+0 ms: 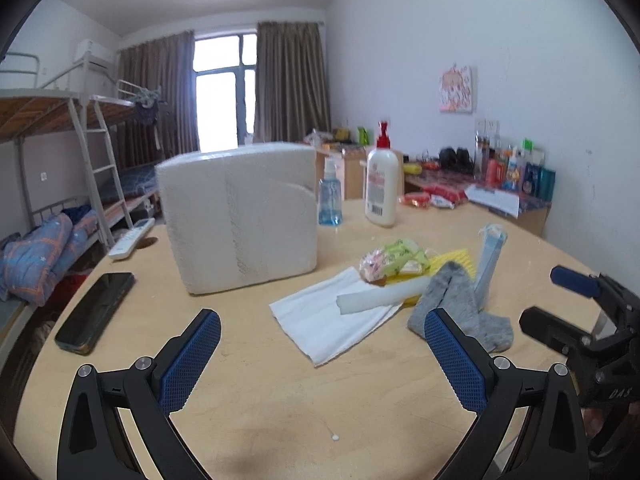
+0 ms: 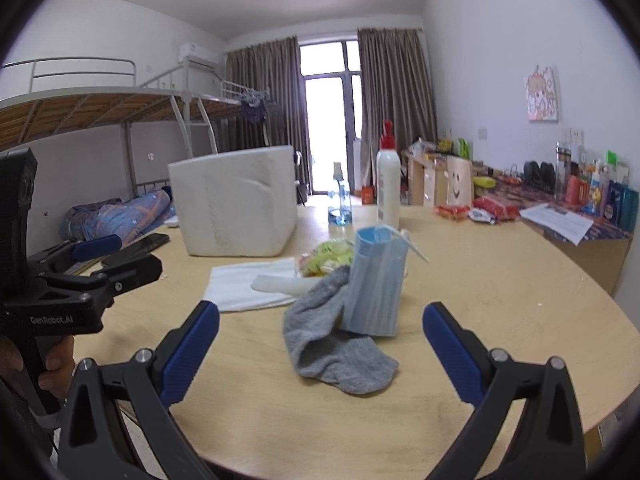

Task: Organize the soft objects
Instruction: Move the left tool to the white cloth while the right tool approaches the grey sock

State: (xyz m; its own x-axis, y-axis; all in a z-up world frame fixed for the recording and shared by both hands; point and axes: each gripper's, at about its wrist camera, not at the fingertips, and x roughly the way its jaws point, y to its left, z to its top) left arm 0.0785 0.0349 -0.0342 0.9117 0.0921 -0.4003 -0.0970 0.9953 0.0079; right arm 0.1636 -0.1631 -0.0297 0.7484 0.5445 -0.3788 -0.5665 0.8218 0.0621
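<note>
The tabletop point(image 2: 500, 280), a rounded wooden surface, carries everything. Its near curved edge runs just below both grippers, and its right edge falls away beside a low side desk.

The white tissue pack point(image 1: 240, 220) stands upright toward the back left. A white cloth point(image 1: 328, 320) lies flat in front of it, with a pale foam strip point(image 1: 380, 298) resting across its far corner. The grey sock point(image 2: 332, 344) lies crumpled nearest the right gripper. A folded blue face mask point(image 2: 376, 280) stands against the sock's far end, touching it. A small crinkled snack packet point(image 1: 390, 260) sits behind on something yellow.

The left gripper point(image 1: 320, 360) hovers above the tabletop with fingers spread wide and nothing between them. The right gripper point(image 2: 320, 352) is likewise released and empty, with the sock lying between its fingers' line of approach.

Judgement: the step in hand is likely a first pick, the sock being the closest candidate. A good grasp would take the bunched middle of the sock. Lifting may topple the leaning mask, so a slow draw toward the near edge is advisable.

Open room: bare tabletop lies to the right of the sock and in front of the left gripper. A black phone point(image 1: 96, 312) lies near the left edge, and the lotion bottle point(image 1: 382, 184) and spray bottle point(image 1: 330, 196) stand well behind.
</note>
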